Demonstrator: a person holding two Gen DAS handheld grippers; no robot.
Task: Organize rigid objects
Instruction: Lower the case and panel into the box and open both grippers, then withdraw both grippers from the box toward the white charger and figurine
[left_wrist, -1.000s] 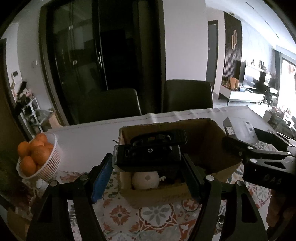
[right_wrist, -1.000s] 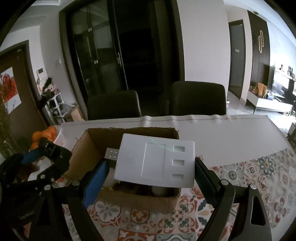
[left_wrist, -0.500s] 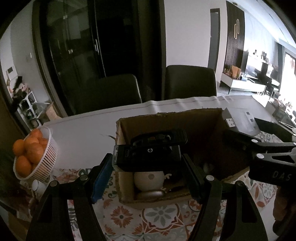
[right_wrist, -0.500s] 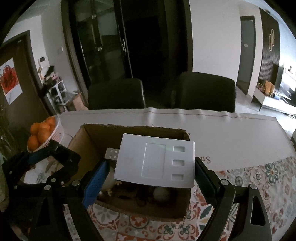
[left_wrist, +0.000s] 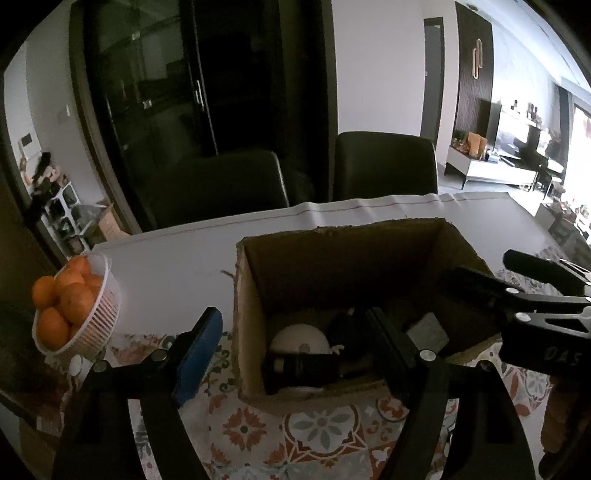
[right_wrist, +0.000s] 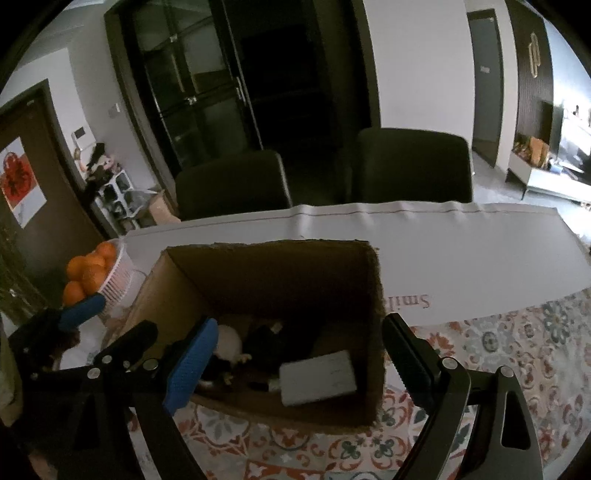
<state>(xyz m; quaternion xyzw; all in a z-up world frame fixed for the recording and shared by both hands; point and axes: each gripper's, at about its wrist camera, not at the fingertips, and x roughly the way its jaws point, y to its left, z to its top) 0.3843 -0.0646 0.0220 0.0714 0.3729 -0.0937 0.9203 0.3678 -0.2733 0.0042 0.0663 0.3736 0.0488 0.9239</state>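
Note:
An open cardboard box stands on the patterned tablecloth. Inside lie a black device, a white rounded object and a white flat adapter. My left gripper is open and empty above the box's near left part. My right gripper is open and empty above the box's near wall; it also shows in the left wrist view at the right.
A white basket of oranges stands left of the box. Two dark chairs stand behind the table. A white sheet covers the table's far half.
Both grippers have opened. The black device has dropped from the left gripper and the white adapter from the right gripper into the box.

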